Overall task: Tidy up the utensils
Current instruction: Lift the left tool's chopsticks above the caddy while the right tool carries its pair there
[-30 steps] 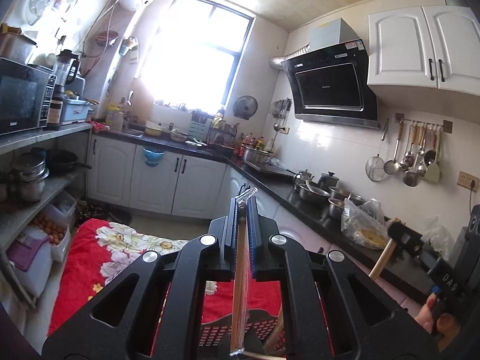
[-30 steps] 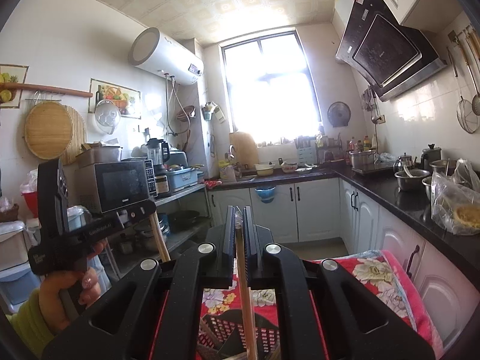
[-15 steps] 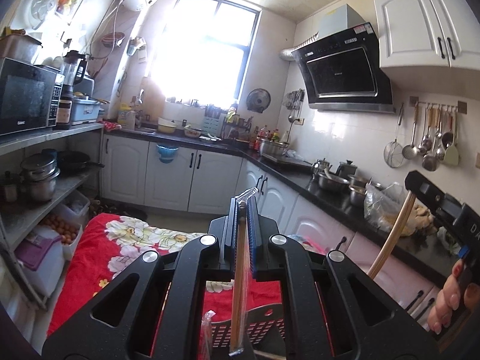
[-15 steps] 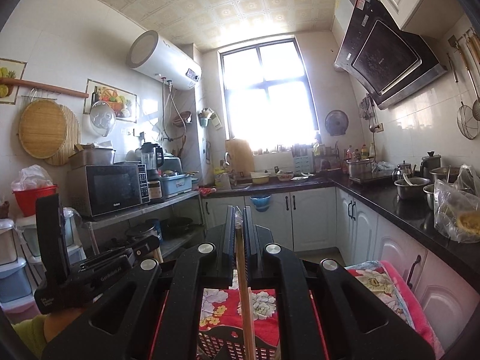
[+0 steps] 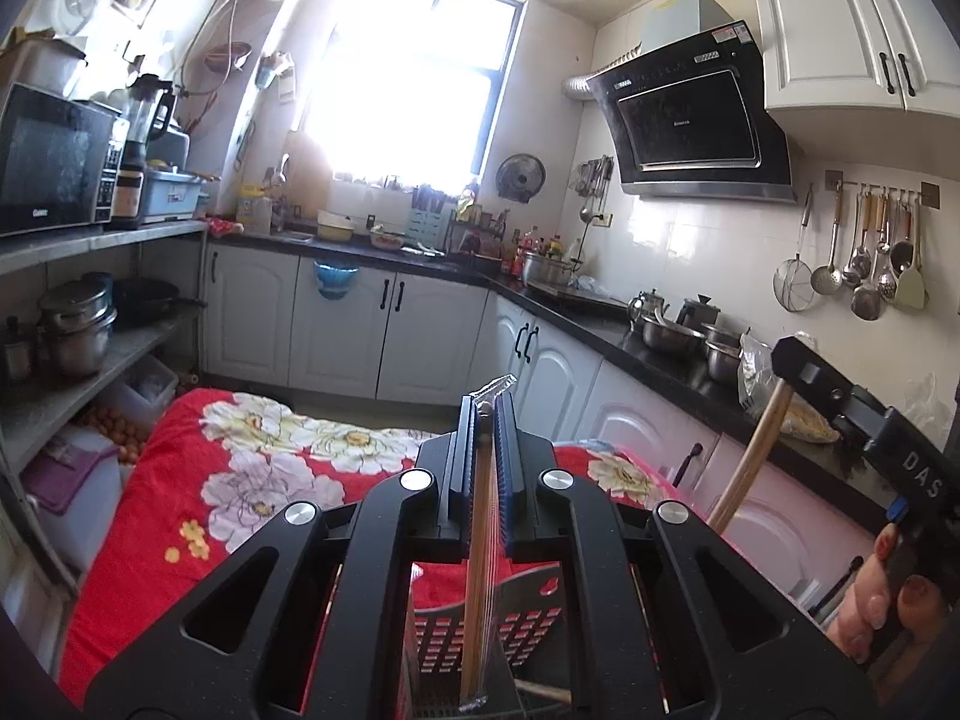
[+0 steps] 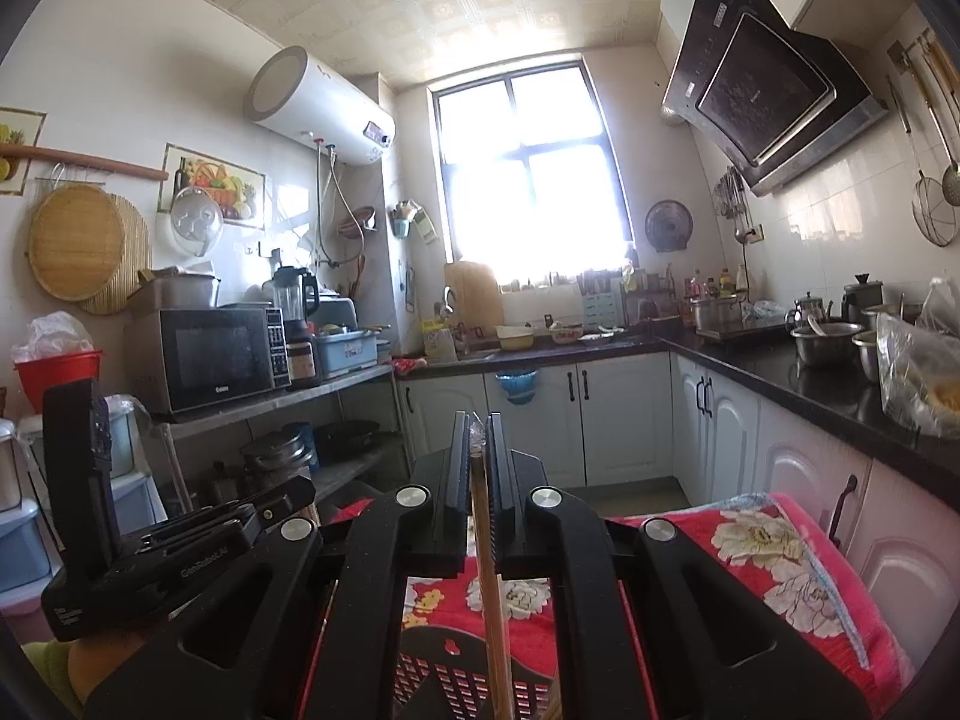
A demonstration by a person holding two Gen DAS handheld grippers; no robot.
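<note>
Chopsticks in clear wrappers are what both tools hold. The left hand-held gripper (image 5: 487, 405) is clamped on a wrapped pair of chopsticks (image 5: 477, 570) that runs upright between its jaws, the lower end hanging down in front of a dark slotted basket (image 5: 528, 618). The right hand-held gripper (image 6: 478, 420) is likewise clenched on a second wrapped pair (image 6: 495, 612), and its lower end reaches down over the same basket (image 6: 456, 684), which sits on a red flowered cloth (image 5: 198, 480). From the left camera, one loose wooden stick (image 5: 543, 693) lies inside the basket; I cannot tell what else it holds.

On the black worktop (image 5: 672, 360) stand steel bowls (image 5: 672, 336), a lidded pot (image 5: 546, 269) and a clear bag (image 6: 918, 384) with something yellow in it. A shelf on the left carries a microwave (image 6: 216, 360) with a small brand mark I cannot read, and stacked steel pots (image 5: 78, 324) sit below. A red tub (image 6: 57, 369) holds a plastic bag.

Seen from the left side, the other tool's body reads "DAS" (image 5: 924, 474), gripped by a hand (image 5: 882, 600). From the right side, the left tool shows "GenRobot" lettering (image 6: 204, 561).
</note>
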